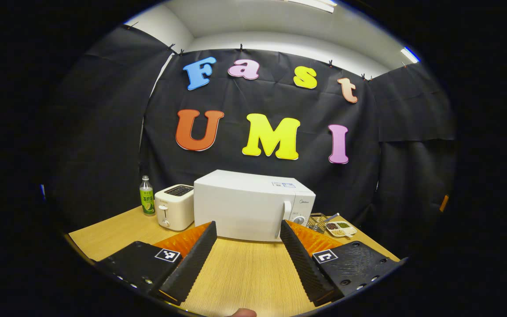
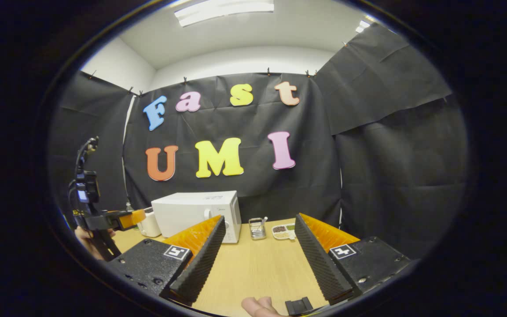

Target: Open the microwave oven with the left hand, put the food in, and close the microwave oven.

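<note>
- Wooden table carries everything we see.
- White microwave stands at the table's back, door closed.
- Toaster sits just beside it, with a bottle beyond.
- Food tray lies on the microwave's other side, near a wire basket.
- Our left hand-held gripper and right hand-held gripper hover with fingers apart, holding nothing.

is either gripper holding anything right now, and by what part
Nothing is held. The left gripper and the right gripper both have open jaws with only bare table between them.
</note>
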`<state>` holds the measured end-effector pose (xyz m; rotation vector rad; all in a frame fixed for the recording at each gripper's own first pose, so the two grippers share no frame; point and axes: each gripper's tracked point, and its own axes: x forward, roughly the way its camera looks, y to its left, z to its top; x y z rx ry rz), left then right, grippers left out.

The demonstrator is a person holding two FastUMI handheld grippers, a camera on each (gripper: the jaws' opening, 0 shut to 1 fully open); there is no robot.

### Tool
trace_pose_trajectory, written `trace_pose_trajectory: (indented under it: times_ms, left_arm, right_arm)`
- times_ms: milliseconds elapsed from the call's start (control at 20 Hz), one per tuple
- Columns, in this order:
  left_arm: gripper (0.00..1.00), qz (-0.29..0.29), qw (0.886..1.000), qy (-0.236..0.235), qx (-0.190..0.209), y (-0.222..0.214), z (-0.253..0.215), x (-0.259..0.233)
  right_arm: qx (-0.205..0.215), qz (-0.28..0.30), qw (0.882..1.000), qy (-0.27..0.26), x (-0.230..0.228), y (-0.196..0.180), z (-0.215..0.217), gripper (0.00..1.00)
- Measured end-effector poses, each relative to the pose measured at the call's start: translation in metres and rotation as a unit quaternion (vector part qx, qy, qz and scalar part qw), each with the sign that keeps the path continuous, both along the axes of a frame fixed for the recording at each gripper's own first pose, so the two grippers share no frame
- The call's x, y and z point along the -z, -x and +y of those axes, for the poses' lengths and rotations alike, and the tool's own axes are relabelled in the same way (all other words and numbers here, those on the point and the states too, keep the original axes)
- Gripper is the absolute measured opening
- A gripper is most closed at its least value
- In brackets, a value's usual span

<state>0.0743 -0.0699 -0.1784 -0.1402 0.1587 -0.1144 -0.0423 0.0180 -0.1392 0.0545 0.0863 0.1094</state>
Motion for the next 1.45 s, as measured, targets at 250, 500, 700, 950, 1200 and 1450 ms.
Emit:
trace_pose_trajectory:
  times_ms: [250, 500, 700, 950, 1200, 1450]
  left_arm:
    - [0.93, 0.001, 1.000, 0.005, -0.018, 0.043, 0.022, -0.028]
    - [0.93, -0.018, 0.999, -0.034, -0.021, 0.078, 0.038, -0.061]
    - [0.93, -0.038, 0.995, -0.077, -0.059, 0.097, 0.062, -0.082]
    - [0.93, -0.061, 0.993, -0.080, -0.070, 0.118, 0.070, -0.099]
    - [0.93, -0.070, 0.992, -0.081, -0.065, 0.127, 0.064, -0.102]
    - [0.93, -0.079, 0.992, -0.085, -0.058, 0.133, 0.058, -0.105]
  right_arm:
    - [0.022, -0.001, 1.000, 0.011, -0.017, -0.010, 0.001, 0.92]
    - [0.006, -0.004, 1.000, 0.026, -0.030, -0.017, 0.020, 0.91]
    - [-0.017, 0.001, 0.999, 0.046, -0.032, -0.016, 0.031, 1.00]
    - [-0.012, -0.014, 0.999, 0.050, -0.040, -0.005, 0.025, 1.00]
    - [-0.010, -0.030, 0.998, 0.060, -0.048, 0.012, 0.015, 0.92]
    - [-0.006, -0.036, 0.997, 0.068, -0.054, 0.027, 0.005, 1.00]
